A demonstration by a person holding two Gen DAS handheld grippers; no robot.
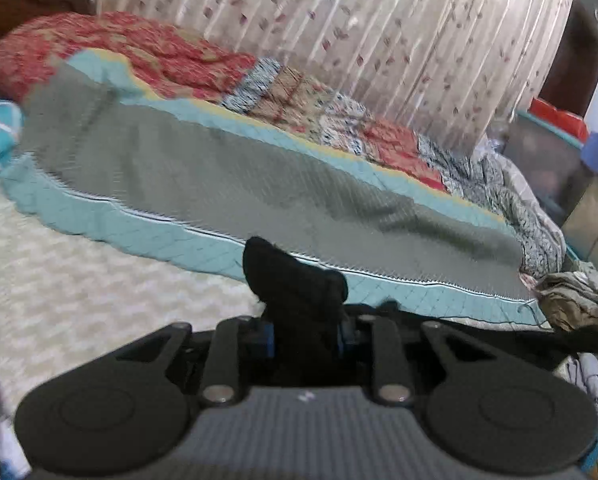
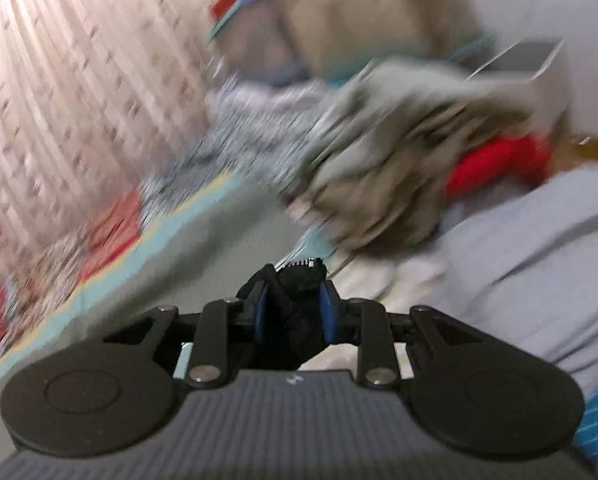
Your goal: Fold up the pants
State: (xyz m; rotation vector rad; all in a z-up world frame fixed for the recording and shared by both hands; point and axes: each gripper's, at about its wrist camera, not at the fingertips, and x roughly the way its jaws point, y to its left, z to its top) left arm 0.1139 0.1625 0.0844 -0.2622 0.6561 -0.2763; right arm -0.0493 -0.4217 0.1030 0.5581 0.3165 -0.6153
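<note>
Above grey-and-teal bed cover (image 1: 227, 168): left gripper (image 1: 305, 334) clamps bunched black pants (image 1: 295, 280) between blue pads. Right gripper (image 2: 293, 312) likewise pinches black fabric, jaws narrow. Crumpled olive garment (image 2: 379, 160) lies beyond, blurred. Floral curtain (image 1: 379, 40) behind bed.

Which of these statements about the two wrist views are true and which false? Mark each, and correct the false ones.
1. The left gripper is clamped on black fabric. True.
2. The right gripper is open. False: it too is clamped on black fabric.
3. A grey mat with a teal border covers the bed. True.
4. The curtain is plain blue. False: it is cream with a small leaf print.
</note>
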